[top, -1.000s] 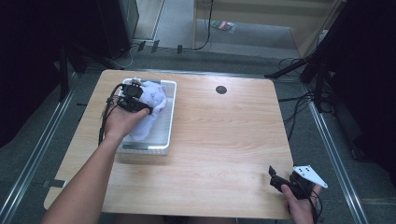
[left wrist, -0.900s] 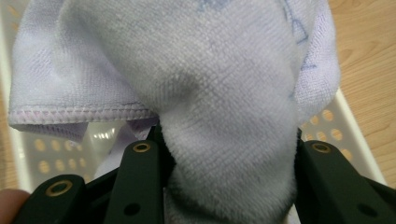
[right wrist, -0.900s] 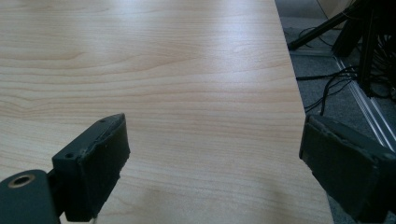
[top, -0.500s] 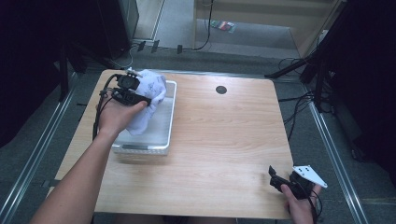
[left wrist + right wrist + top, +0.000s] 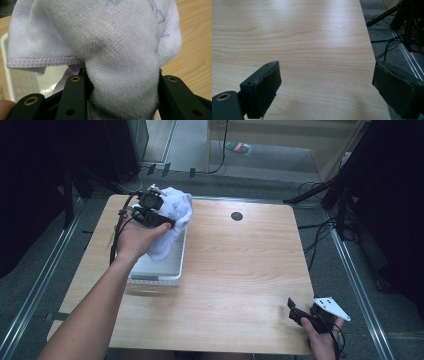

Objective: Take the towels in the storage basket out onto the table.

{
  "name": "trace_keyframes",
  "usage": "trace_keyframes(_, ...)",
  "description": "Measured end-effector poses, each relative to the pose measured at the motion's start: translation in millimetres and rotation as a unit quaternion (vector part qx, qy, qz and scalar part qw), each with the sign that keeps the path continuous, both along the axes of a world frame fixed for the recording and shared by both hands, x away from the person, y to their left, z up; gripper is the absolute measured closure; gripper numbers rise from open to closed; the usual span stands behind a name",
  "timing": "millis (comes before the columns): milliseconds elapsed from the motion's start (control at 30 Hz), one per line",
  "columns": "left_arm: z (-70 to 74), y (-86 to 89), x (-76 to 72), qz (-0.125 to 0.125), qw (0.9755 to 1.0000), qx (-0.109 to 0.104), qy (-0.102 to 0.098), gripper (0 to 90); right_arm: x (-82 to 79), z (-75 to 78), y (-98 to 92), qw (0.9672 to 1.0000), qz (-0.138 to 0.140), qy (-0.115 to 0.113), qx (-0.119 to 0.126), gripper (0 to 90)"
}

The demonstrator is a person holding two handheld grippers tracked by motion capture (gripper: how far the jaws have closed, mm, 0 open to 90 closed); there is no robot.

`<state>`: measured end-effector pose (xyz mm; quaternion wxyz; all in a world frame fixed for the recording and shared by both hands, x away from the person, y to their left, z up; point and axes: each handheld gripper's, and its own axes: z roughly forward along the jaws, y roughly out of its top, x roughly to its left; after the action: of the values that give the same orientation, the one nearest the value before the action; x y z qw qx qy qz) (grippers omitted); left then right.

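A white towel (image 5: 172, 217) hangs bunched above the white tray (image 5: 159, 270) at the table's left, its lower end still draped into the tray. My left gripper (image 5: 167, 222) is shut on it; in the left gripper view the towel (image 5: 120, 50) bulges between the two black jaws and hides the pads. Some way off, at the table's front right corner, my right gripper (image 5: 294, 312) rests in a hand with nothing between its jaws. The right gripper view has that gripper (image 5: 325, 85) open over bare wood near the table's right edge.
The wooden table (image 5: 240, 270) has a round cable hole (image 5: 237, 216) near its far edge. Metal floor rails run along both sides, and cables and stand legs lie on the floor to the right.
My left gripper has risen and shifted left with the towel, pulling most of the cloth up out of the tray. The right gripper has stayed where it was.
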<state>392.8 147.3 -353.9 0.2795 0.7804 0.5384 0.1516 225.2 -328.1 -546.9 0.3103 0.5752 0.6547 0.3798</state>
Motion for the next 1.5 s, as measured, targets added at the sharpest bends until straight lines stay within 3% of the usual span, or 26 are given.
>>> trace_keyframes(267, 2.0, -33.7, -0.2, -0.021, 0.9998, -0.001, -0.006, 57.6, 0.0, 0.1, -0.3, 1.0, 0.002, 0.001, 0.001, 8.3)
trace_keyframes(400, -0.6, -50.8, -0.1, -0.03, 0.9995, -0.002, -0.003, 57.5, 0.0, 0.1, -0.4, 1.0, 0.003, 0.0, 0.001, 8.3)
trace_keyframes(467, -3.7, -67.4, -0.5, -0.041, 0.9992, -0.004, -0.002, 57.5, 0.1, 0.0, -0.3, 1.0, 0.002, 0.0, 0.001, 8.3)
trace_keyframes(833, -15.7, -106.5, 0.4, -0.062, 0.998, -0.012, 0.004, 57.4, 0.0, 0.0, -0.9, 1.0, 0.004, 0.0, 0.003, 8.3)
trace_keyframes(1033, -26.9, -127.1, 1.4, -0.076, 0.9969, -0.015, 0.011, 57.2, -0.1, 0.1, -0.9, 1.0, 0.004, 0.0, 0.004, 8.3)
trace_keyframes(1133, -39.3, -140.6, 1.4, -0.08, 0.9965, -0.019, 0.013, 56.9, -0.1, 0.2, -1.2, 1.0, 0.004, 0.0, 0.004, 8.3)
trace_keyframes(1500, -71.2, -158.4, -0.1, -0.09, 0.9952, -0.027, 0.028, 56.0, 0.0, 0.2, -1.3, 1.0, 0.005, 0.0, 0.004, 8.3)
